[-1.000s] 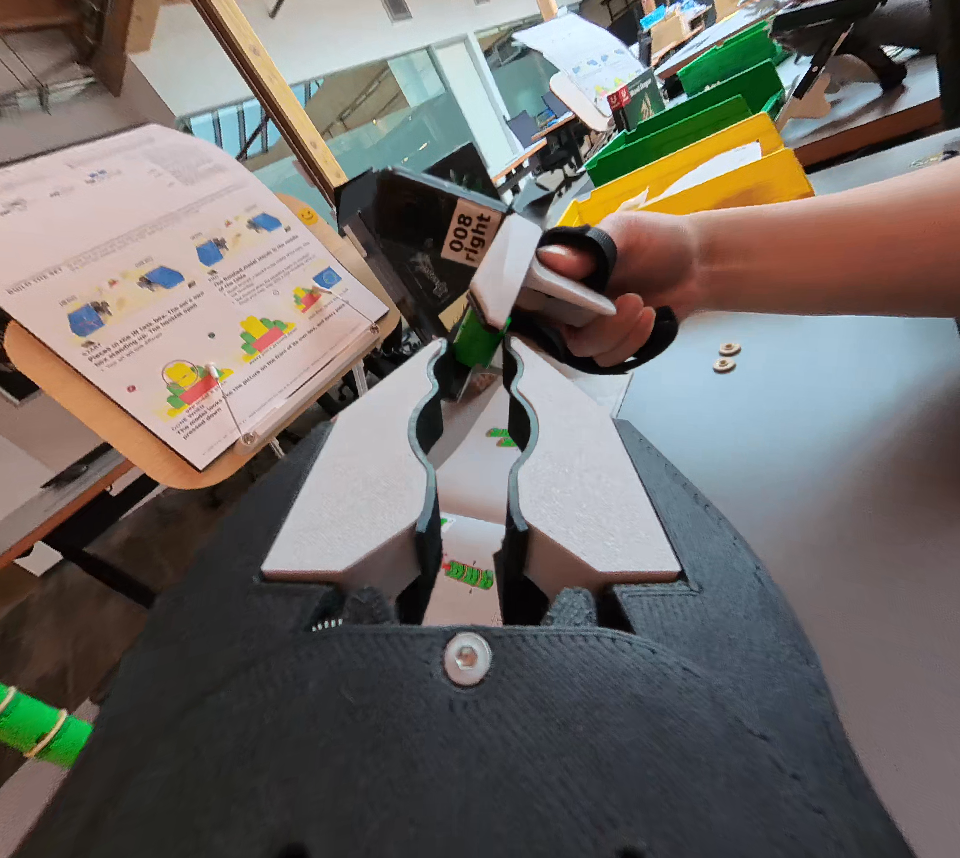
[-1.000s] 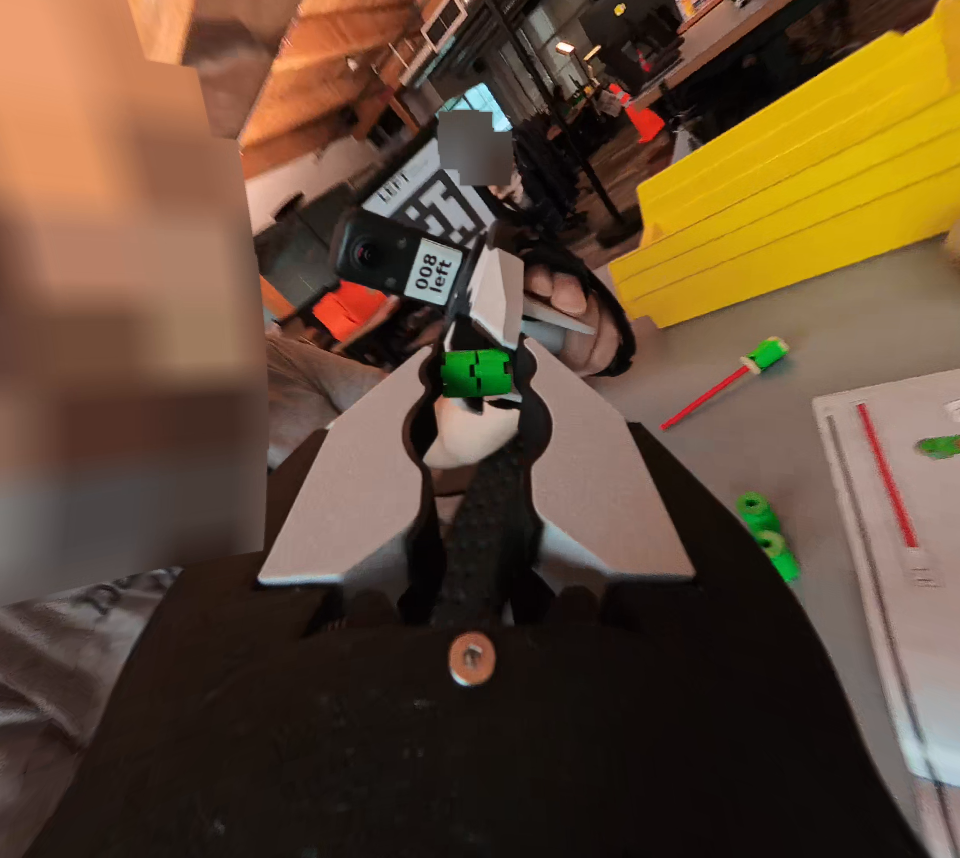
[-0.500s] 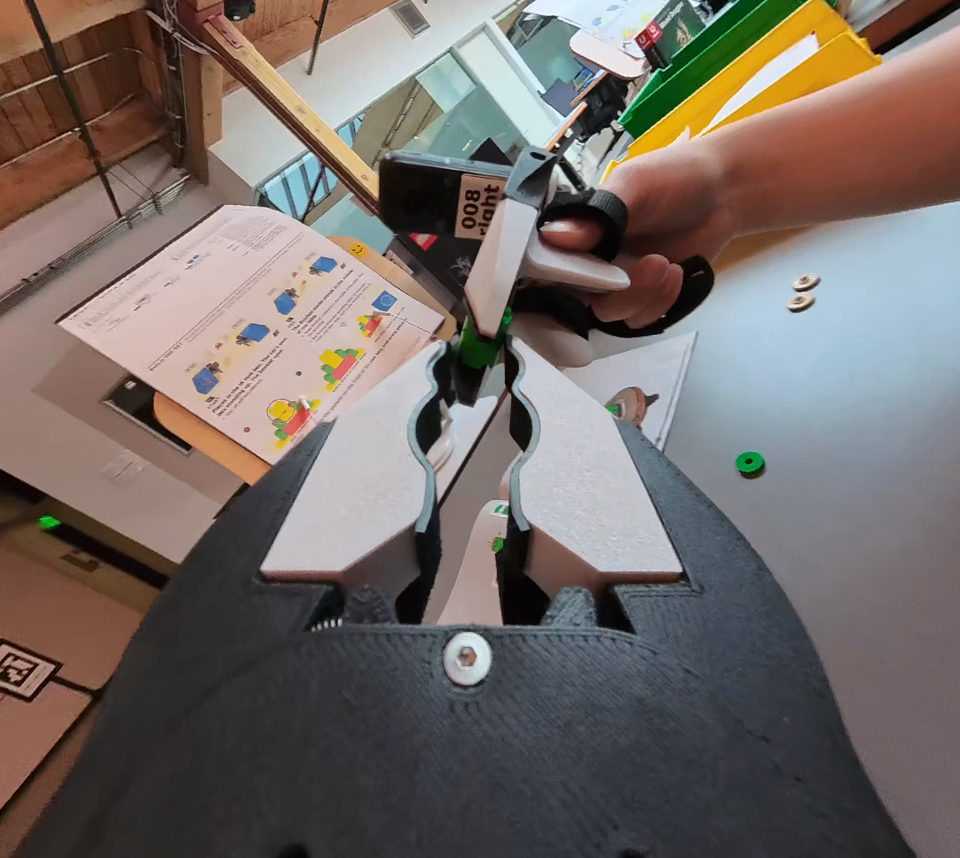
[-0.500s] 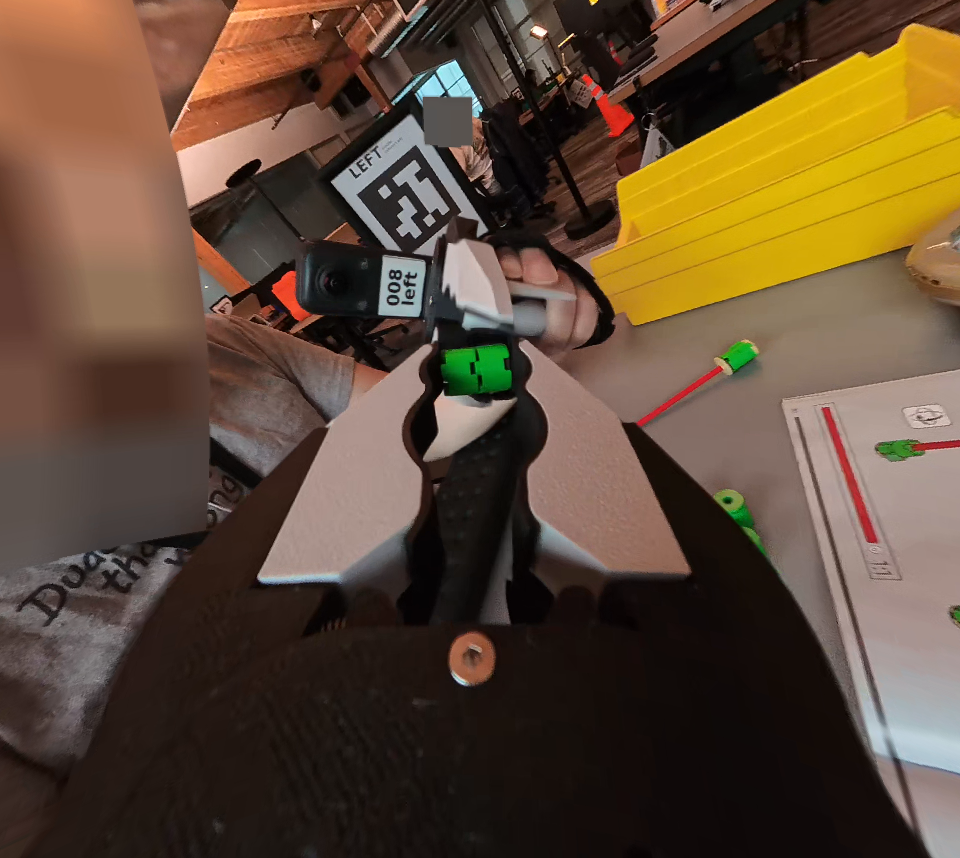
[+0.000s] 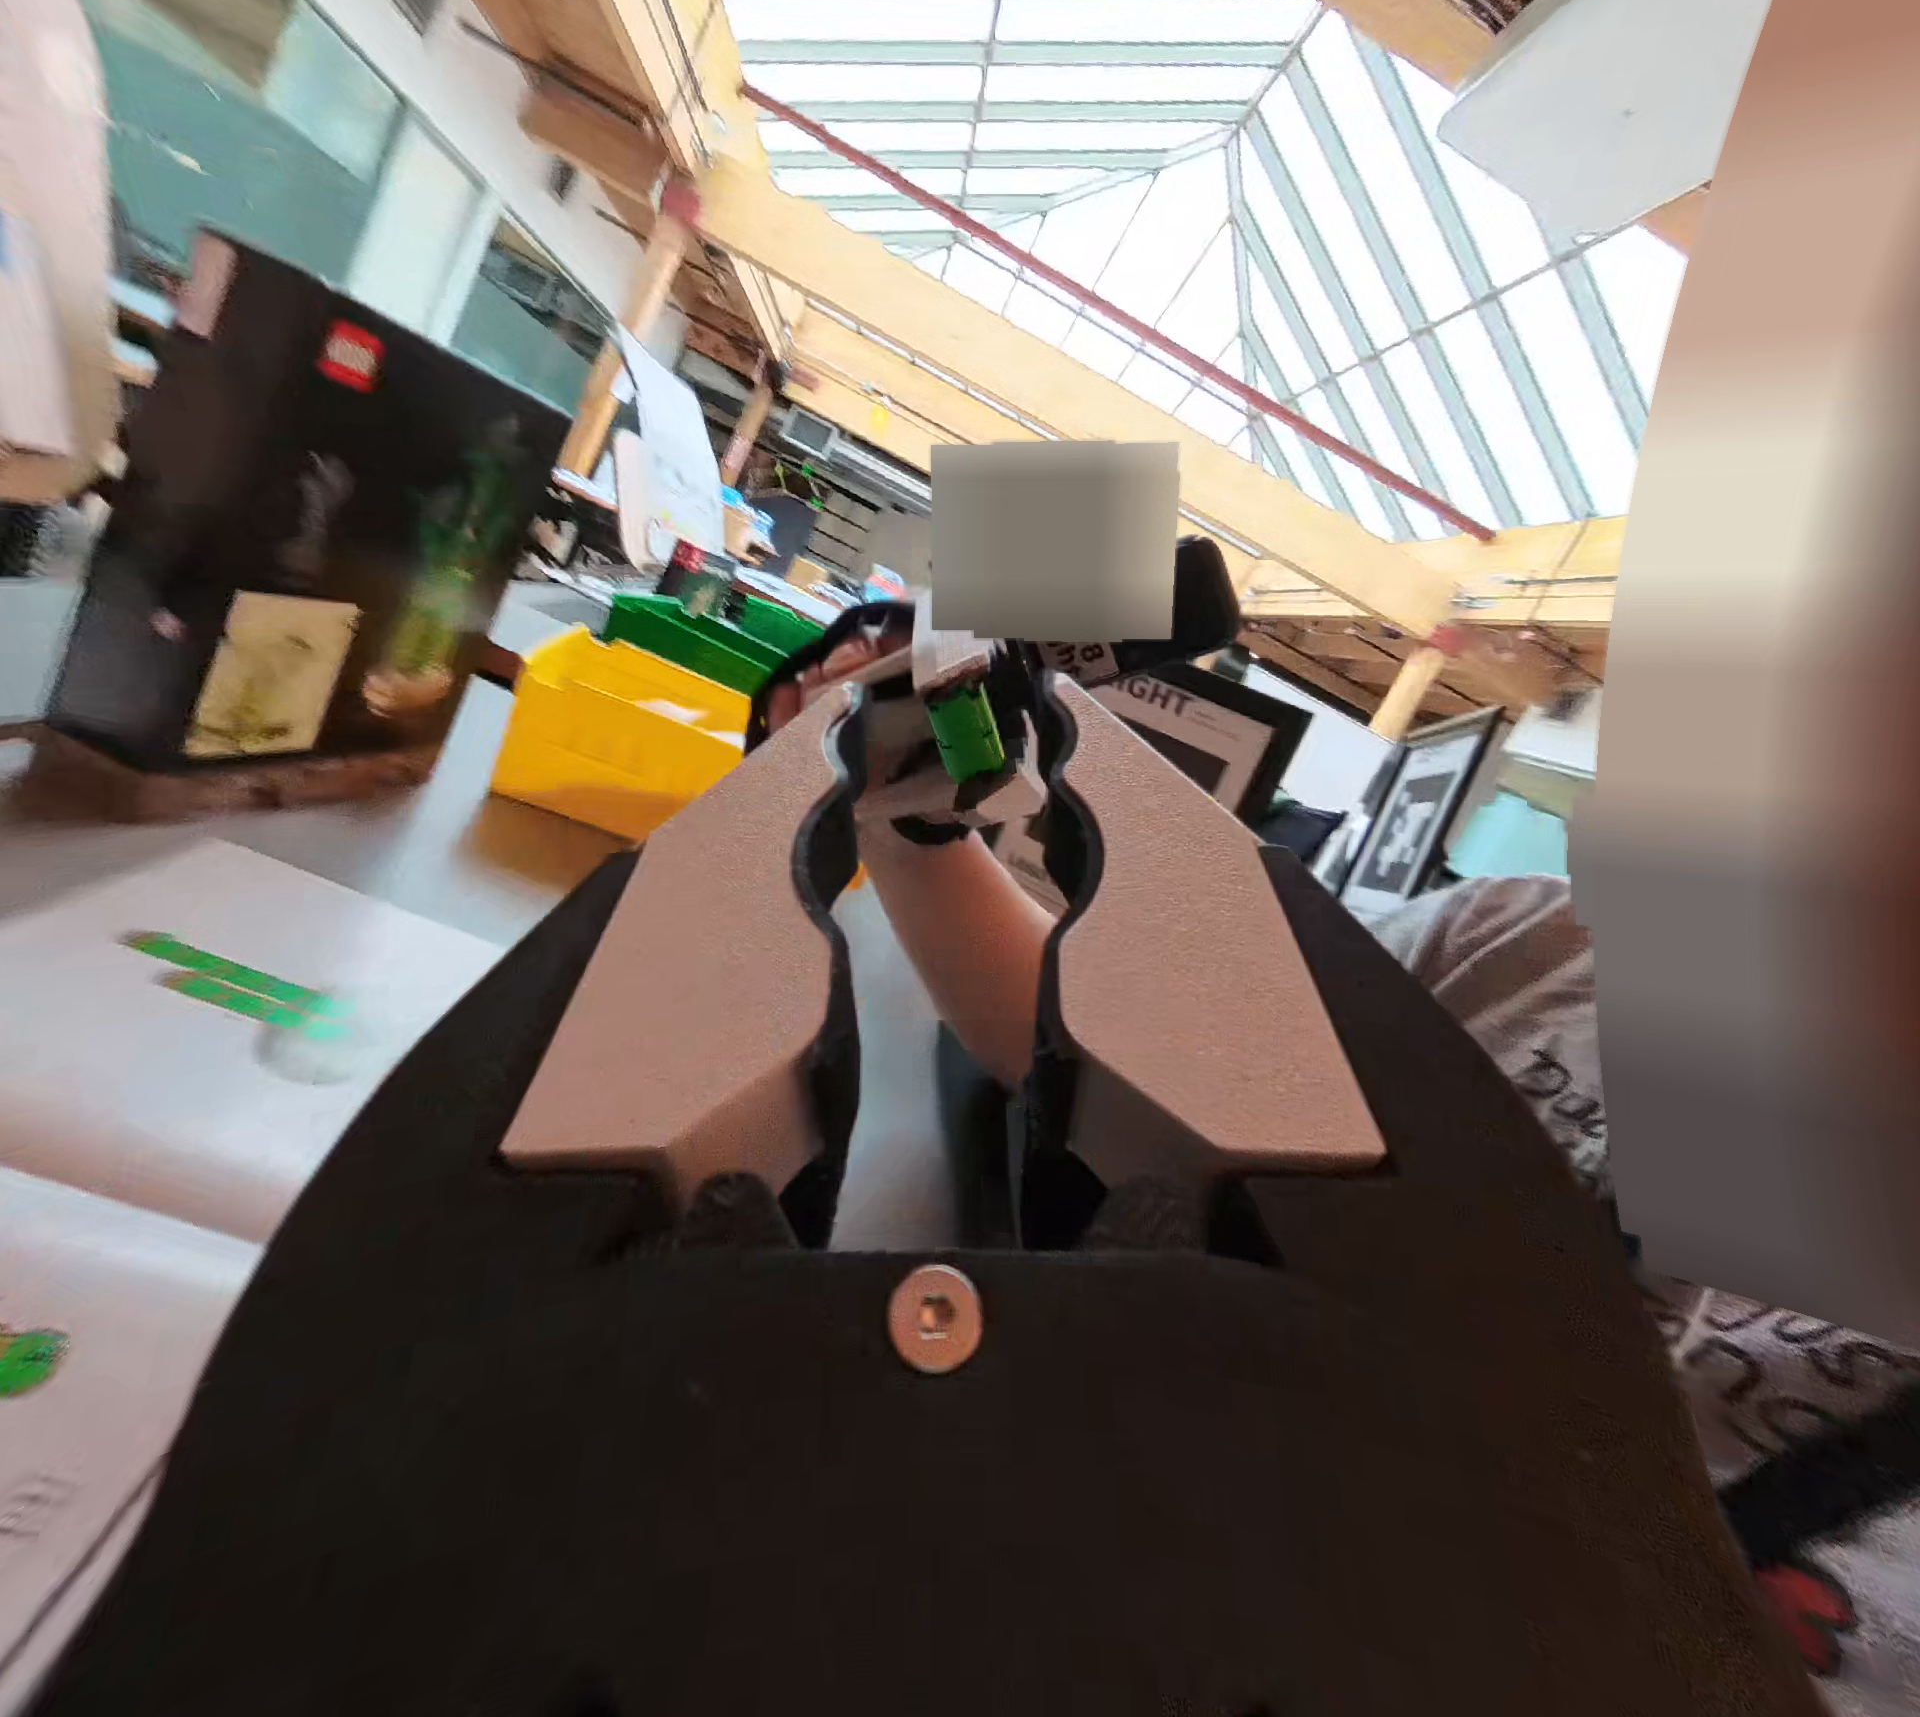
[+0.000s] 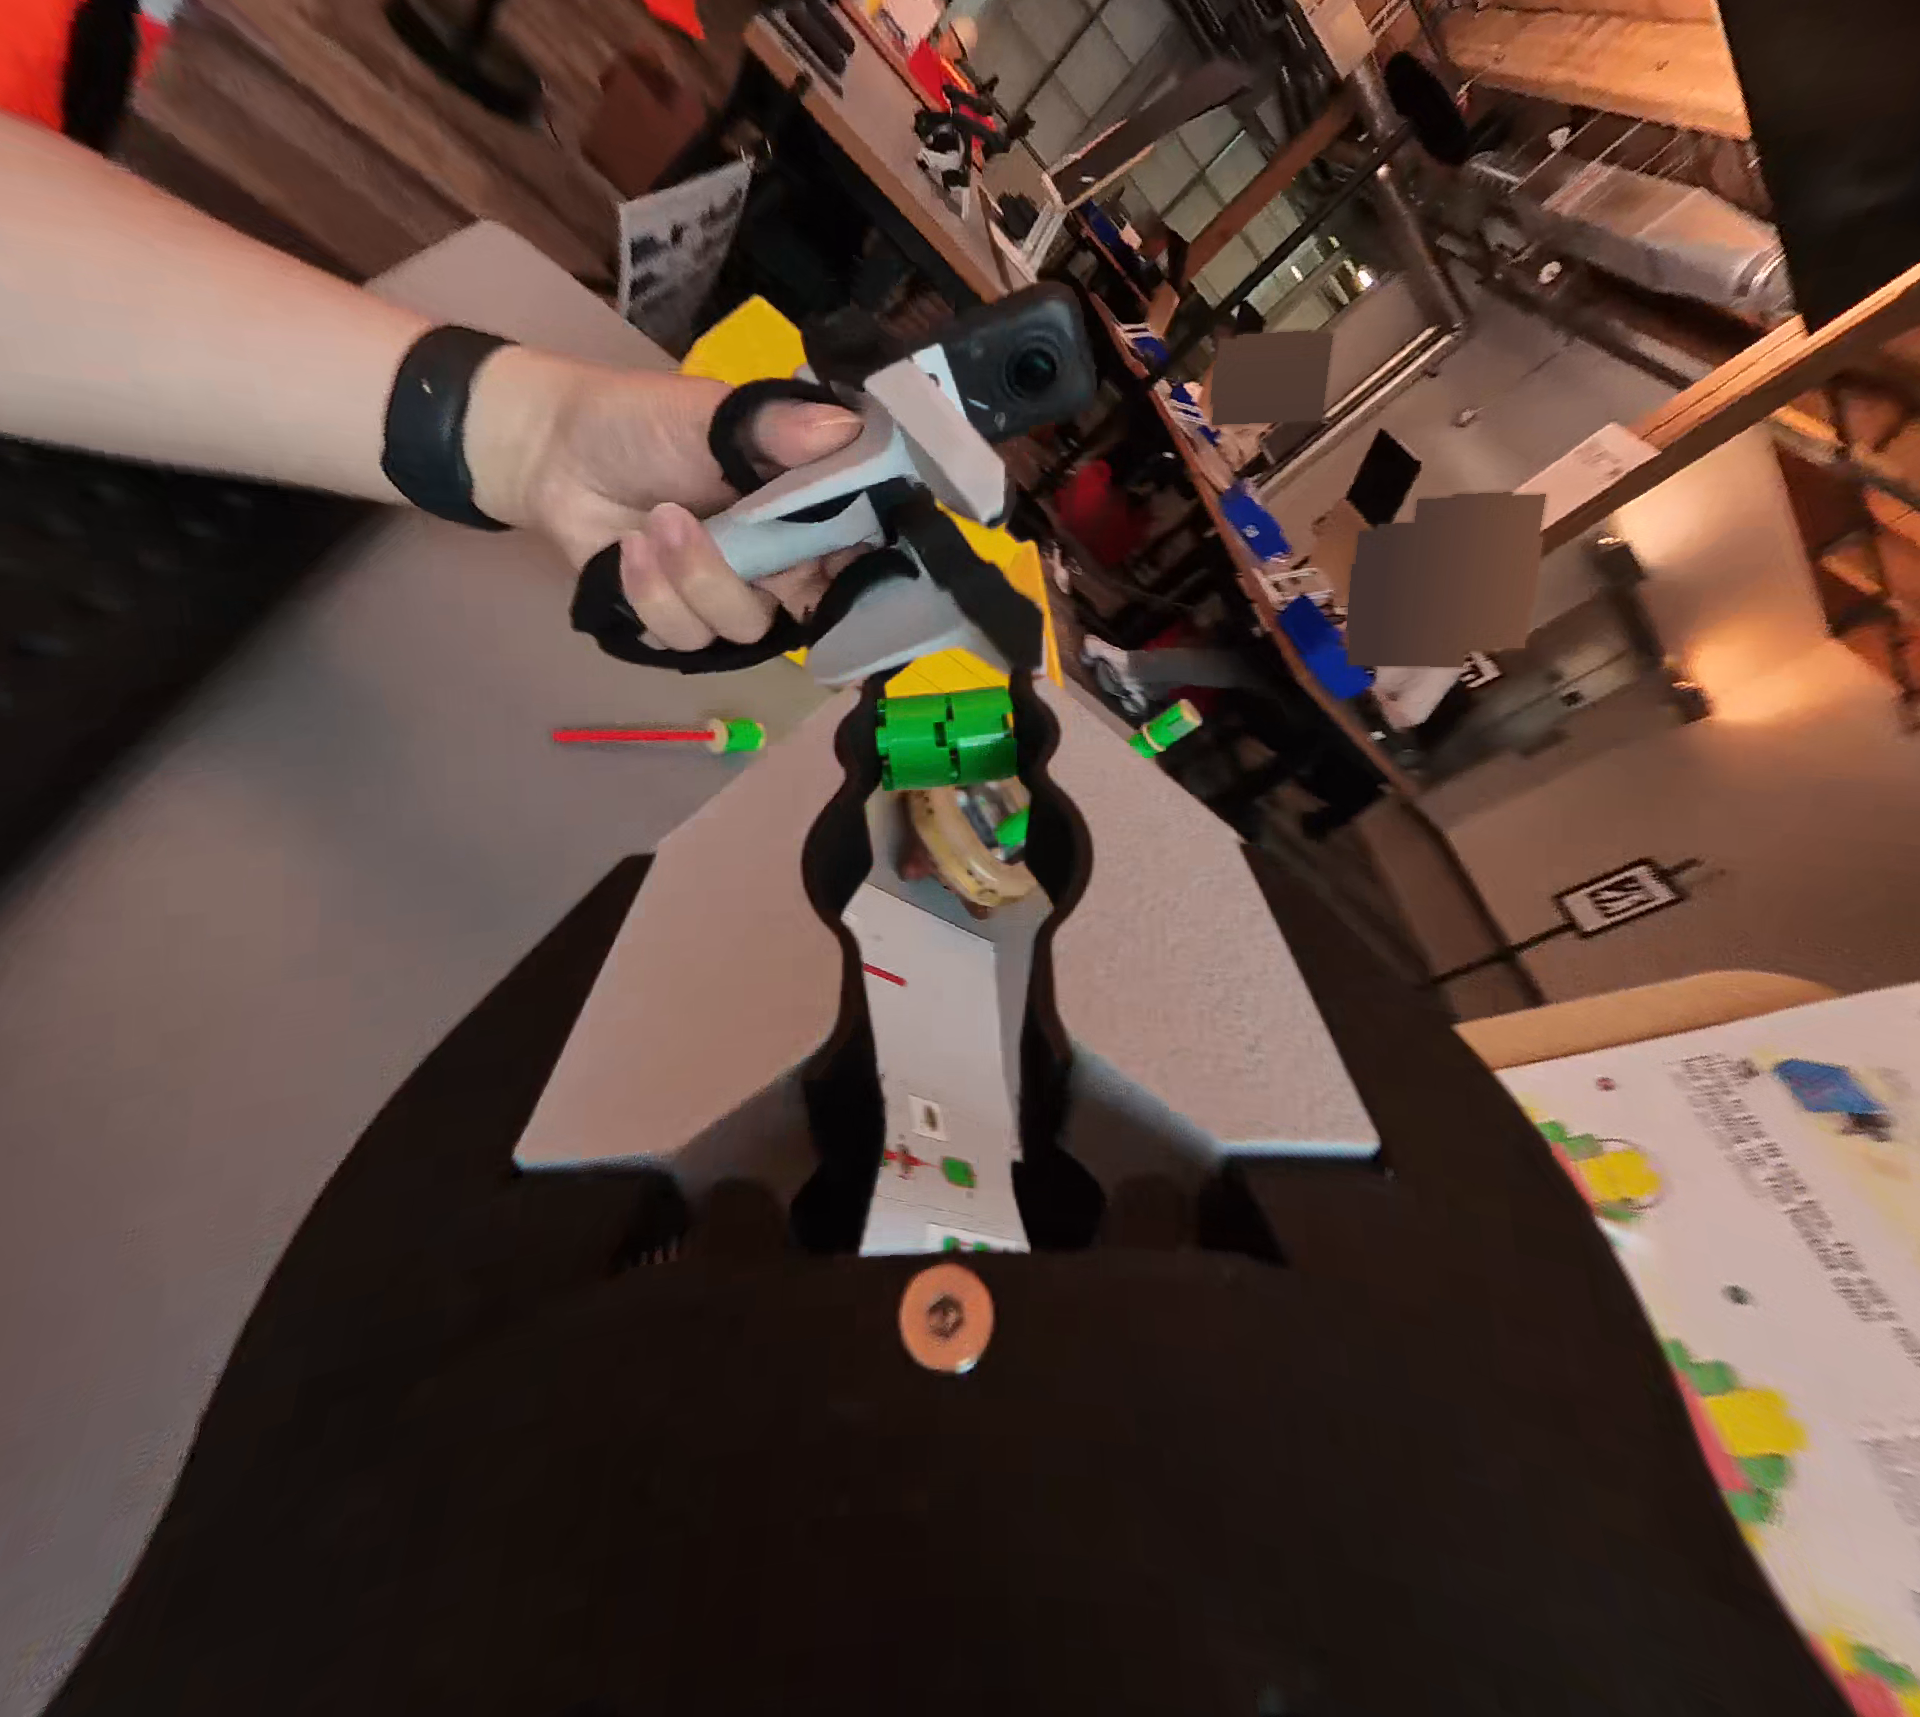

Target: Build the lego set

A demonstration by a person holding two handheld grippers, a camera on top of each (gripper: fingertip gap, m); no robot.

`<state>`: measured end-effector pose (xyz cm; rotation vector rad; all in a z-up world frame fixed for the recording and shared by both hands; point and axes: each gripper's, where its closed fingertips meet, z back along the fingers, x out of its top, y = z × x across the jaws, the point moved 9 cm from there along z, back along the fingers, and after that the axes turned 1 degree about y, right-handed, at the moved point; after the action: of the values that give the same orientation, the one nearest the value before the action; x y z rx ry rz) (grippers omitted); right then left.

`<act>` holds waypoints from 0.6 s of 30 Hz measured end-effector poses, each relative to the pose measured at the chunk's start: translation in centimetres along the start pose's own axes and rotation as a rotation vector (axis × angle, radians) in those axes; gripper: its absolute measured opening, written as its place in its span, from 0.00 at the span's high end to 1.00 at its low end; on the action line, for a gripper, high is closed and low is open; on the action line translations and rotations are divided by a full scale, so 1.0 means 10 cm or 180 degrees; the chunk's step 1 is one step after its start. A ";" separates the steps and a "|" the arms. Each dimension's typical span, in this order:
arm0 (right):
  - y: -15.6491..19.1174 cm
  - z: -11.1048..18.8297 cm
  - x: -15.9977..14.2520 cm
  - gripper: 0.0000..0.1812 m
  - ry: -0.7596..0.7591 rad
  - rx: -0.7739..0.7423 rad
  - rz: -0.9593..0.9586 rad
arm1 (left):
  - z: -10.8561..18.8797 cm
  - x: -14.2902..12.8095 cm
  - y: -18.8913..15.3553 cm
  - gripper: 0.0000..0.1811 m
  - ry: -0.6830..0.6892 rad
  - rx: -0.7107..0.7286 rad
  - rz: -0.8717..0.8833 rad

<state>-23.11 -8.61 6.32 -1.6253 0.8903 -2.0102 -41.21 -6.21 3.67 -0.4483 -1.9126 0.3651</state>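
Observation:
A green lego piece (image 6: 945, 737), two short round parts joined side by side, sits clamped between the fingertips of my right gripper (image 6: 945, 717), held up above the table. In the left wrist view the same green piece (image 5: 966, 732) shows edge-on and tilted between the tips of my left gripper (image 5: 945, 706). The left jaws stand wider than the piece and I see no contact. One of the right gripper's fingers (image 5: 940, 659) shows just behind the piece. A hand (image 6: 644, 504) holds the left gripper right above the piece.
A red rod with a green end (image 6: 655, 735) and a small green-and-tan part (image 6: 1164, 727) lie on the grey table. Yellow bins (image 5: 613, 753), a green bin (image 5: 696, 628) and a black box (image 5: 291, 524) stand behind. An instruction sheet (image 6: 1714, 1355) is at right. My two grippers' fingertips are within a few centimetres of each other.
Both grippers have swung round: the left view now tilts up toward the skylight, the right view looks across the table. The left jaws have widened. The green piece stays in the right gripper.

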 end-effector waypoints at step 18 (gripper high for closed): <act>0.22 -0.24 -0.04 0.88 0.0557 -0.0067 0.0685 | -0.22 -0.30 0.12 0.93 0.0684 -0.0111 0.0301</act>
<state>-25.49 -9.35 4.24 -1.3158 1.1021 -2.0181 -38.00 -6.48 1.53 -0.5793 -1.6950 0.3317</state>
